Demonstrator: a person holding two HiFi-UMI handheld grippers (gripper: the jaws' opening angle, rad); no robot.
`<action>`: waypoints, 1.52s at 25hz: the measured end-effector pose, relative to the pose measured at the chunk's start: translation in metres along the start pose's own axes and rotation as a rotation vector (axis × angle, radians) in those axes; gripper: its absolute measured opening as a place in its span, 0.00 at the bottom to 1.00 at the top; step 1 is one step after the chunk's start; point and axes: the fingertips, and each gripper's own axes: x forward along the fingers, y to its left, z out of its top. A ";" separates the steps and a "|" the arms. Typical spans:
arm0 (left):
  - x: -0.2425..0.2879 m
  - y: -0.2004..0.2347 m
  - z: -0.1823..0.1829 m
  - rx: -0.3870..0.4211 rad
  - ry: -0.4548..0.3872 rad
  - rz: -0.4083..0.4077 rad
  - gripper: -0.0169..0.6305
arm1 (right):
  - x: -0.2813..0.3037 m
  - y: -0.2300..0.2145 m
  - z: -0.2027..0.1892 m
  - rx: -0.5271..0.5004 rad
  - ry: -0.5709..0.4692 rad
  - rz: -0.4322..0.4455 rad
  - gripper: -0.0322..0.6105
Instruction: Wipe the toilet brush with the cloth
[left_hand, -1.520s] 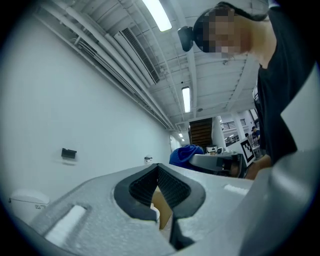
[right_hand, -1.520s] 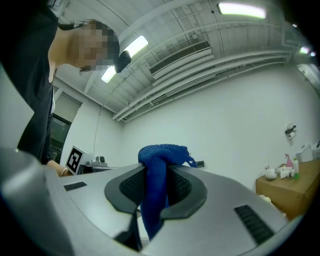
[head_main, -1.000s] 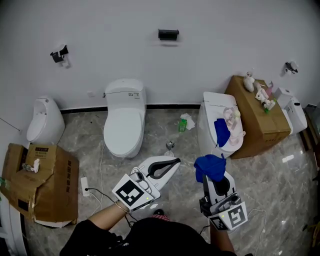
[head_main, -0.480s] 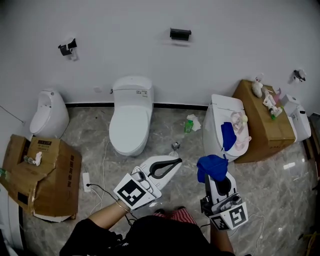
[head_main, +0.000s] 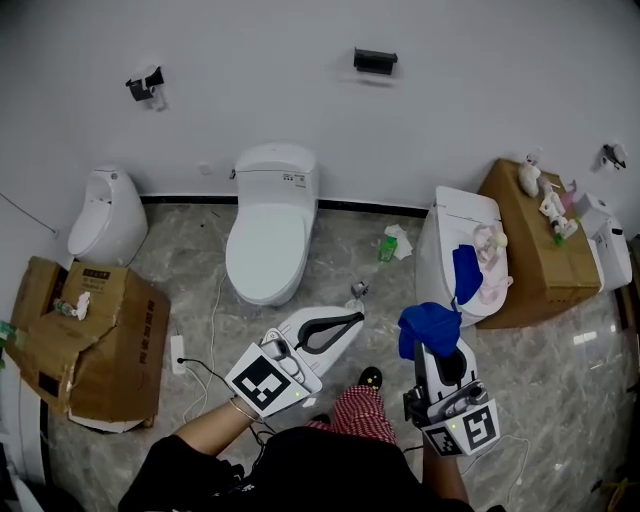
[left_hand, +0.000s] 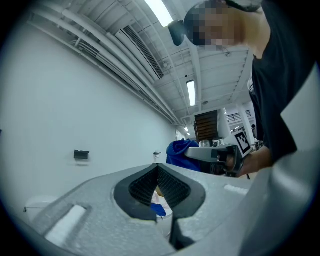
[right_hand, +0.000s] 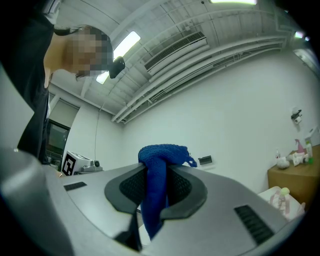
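Red checked leg (head_main: 358, 418) newly visible at 6 o'clock. My left gripper (head_main: 354, 319) stays empty, jaws together; my right gripper (head_main: 435, 346) stays clamped on the cloth (head_main: 428, 322). Toilet (head_main: 266, 245) at 11 o'clock.

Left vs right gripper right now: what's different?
The left gripper has its jaws shut on nothing, while the right gripper is shut on the blue cloth. In the head view the left gripper angles across toward the right, while the right gripper points straight ahead. Both are white and both are shut.
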 end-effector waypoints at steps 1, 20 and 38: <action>0.000 0.001 0.000 0.002 0.002 0.006 0.03 | 0.002 -0.001 0.000 0.001 -0.001 0.009 0.16; 0.039 0.032 -0.014 0.002 0.029 0.040 0.03 | 0.036 -0.045 -0.012 0.044 0.005 0.062 0.16; 0.062 0.055 -0.020 -0.004 0.032 0.063 0.03 | 0.062 -0.071 -0.014 0.072 0.007 0.085 0.16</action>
